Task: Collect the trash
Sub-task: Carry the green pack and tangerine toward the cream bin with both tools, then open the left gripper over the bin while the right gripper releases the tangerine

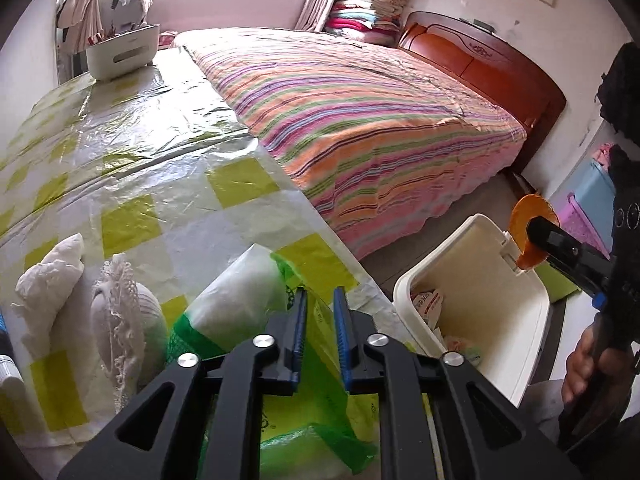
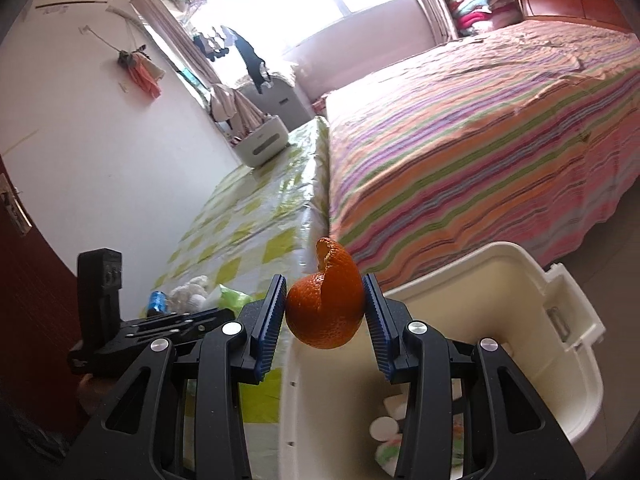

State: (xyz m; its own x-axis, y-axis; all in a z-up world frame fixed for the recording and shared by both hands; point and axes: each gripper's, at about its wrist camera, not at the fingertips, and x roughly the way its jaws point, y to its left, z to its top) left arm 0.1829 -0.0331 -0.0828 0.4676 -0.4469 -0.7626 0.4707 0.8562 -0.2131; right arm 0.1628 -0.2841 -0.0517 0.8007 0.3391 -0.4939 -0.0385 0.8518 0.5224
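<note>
My right gripper is shut on an orange peel and holds it above the open white trash bin. In the left wrist view the peel hangs over the bin, which holds some wrappers. My left gripper is open, its fingers a small gap apart, just above a green and white plastic bag on the table. Crumpled white tissues lie to the left of the bag.
The table has a yellow-checked plastic cover and a white box at its far end. A striped bed runs along the table's right side. A blue can lies near the tissues.
</note>
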